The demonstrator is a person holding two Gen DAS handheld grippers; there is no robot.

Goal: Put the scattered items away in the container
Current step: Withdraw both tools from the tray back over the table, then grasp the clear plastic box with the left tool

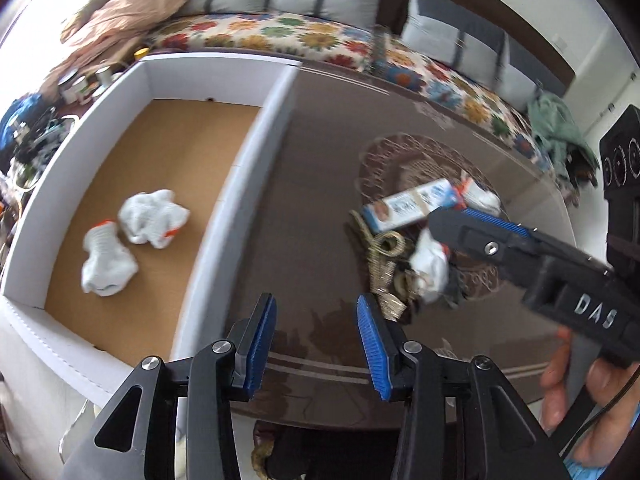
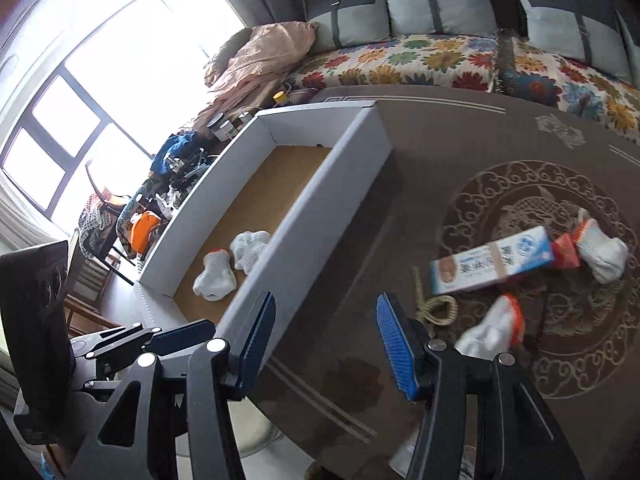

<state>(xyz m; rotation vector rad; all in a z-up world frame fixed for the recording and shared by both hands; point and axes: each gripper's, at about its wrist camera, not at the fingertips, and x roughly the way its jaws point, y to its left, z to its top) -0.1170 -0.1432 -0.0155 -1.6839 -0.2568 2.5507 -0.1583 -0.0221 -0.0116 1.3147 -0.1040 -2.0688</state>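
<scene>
A white cardboard box [image 1: 240,168] with a brown floor stands on the left of the brown table; it also shows in the right wrist view [image 2: 320,200]. Two white gloves with orange cuffs [image 1: 108,260] [image 1: 152,218] lie inside it, seen too in the right wrist view [image 2: 216,276]. On the table's round pattern lie a blue-and-white carton [image 2: 492,266], a red packet [image 2: 566,252], two more white gloves [image 2: 602,254] [image 2: 490,330] and a coil of rope [image 2: 438,308]. My left gripper [image 1: 316,344] is open and empty over the table beside the box. My right gripper [image 2: 326,344] is open and empty, near the box's corner.
A sofa with a flowered cover [image 2: 440,60] and grey cushions runs behind the table. Cans and clutter [image 1: 80,84] sit to the left of the box. The right gripper's body [image 1: 560,272] reaches over the scattered pile [image 1: 412,248] in the left wrist view.
</scene>
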